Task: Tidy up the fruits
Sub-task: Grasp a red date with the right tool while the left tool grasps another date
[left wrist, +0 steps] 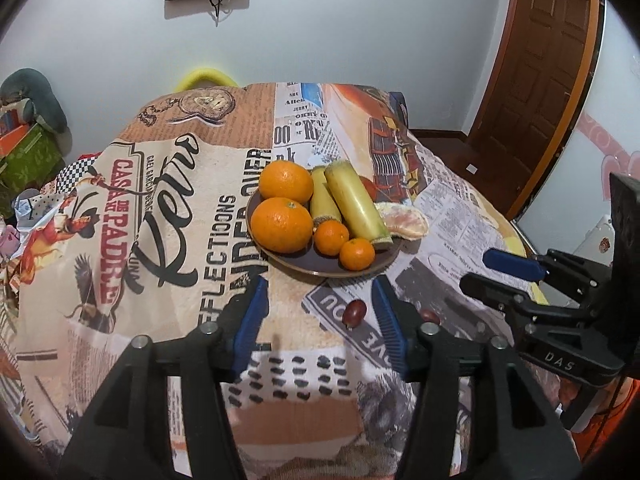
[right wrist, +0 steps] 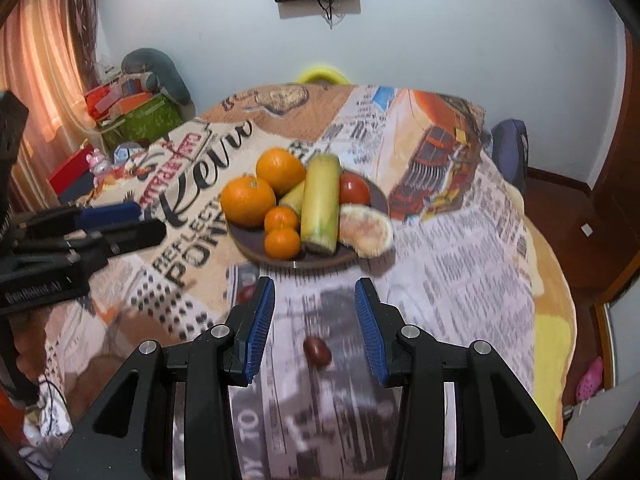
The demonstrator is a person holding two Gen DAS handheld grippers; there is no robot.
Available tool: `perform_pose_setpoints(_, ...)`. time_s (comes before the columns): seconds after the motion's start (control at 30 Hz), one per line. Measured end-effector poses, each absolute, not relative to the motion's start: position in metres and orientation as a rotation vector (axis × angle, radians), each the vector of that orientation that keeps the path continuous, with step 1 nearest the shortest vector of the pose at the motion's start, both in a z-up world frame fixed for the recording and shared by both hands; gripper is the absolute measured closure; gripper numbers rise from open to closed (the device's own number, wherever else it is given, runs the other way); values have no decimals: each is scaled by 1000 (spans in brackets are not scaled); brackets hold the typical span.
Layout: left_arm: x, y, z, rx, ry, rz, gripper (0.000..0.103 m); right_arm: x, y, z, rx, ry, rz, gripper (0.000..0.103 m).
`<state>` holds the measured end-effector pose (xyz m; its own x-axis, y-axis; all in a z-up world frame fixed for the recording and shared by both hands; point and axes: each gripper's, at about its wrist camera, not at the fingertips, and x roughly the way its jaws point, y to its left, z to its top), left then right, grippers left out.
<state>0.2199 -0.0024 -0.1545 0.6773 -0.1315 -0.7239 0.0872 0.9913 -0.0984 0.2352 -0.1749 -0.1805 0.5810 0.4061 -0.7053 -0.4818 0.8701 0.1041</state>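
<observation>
Looking down along both tools, we see a brown plate (left wrist: pixel 316 268) near the middle of the surface (left wrist: pixel 168 208), which is draped in a cloth printed with newspaper and poster motifs. On the plate lie two large oranges (left wrist: pixel 285 224), two small mandarins (left wrist: pixel 357 254), two pale yellow-green cylindrical pieces (left wrist: pixel 356 204) lying lengthwise, a red tomato (right wrist: pixel 354 188) at the far side, and a peeled citrus segment (left wrist: pixel 404 222) resting on the right rim.

Our left gripper (left wrist: pixel 320 320) hovers short of the plate with its jaws released and nothing between them. A small dark-red fruit (left wrist: pixel 354 313) sits on the cloth just inside the right-hand pad, not pressed by it; a second one (left wrist: pixel 430 315) shows just beyond that finger.

Our right gripper (right wrist: pixel 316 324) also hangs over the cloth with its jaws parted and nothing grasped. One of the small dark-red fruits (right wrist: pixel 317 351) lies on the cloth below the gap, clear of both pads. That view is somewhat blurred.

Each tool appears at the edge of the other's view, and the two are side by side, near each other.
</observation>
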Motion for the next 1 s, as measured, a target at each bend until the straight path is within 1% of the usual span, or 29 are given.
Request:
perform_pose_setpoints(0.17, 216, -5, -171, -50, 862, -122, 43, 229, -181, -204, -115, 858, 515, 65)
perform_pose_setpoints(0.57, 232, -19, -220, -42, 985, -165, 43, 240, -175, -246, -95, 973, 554, 65)
perform_pose_setpoints(0.67, 240, -23, -227, -51, 1002, -183, 43, 241, -172, -250, -99, 967, 555, 72)
perform_pose_setpoints(0.73, 244, -25, -230, -56, 1004, -188, 43, 241, -173, -251, -92, 959, 555, 81)
perform_pose_setpoints(0.8, 247, -29, -233, -56, 1007, -201, 46, 242, -175, -251, -76, 957, 565, 84)
perform_pose_setpoints(0.9, 252, -34, -237, -50, 1015, -211, 49, 242, -175, -250, -72, 949, 568, 85)
perform_pose_setpoints(0.97, 258, -36, -241, -54, 1028, -213, 58, 242, -176, -249, -66, 940, 566, 85)
perform_pose_setpoints(1.0, 260, -36, -243, -59, 1034, -216, 61, 242, -177, -248, -61, 935, 567, 85)
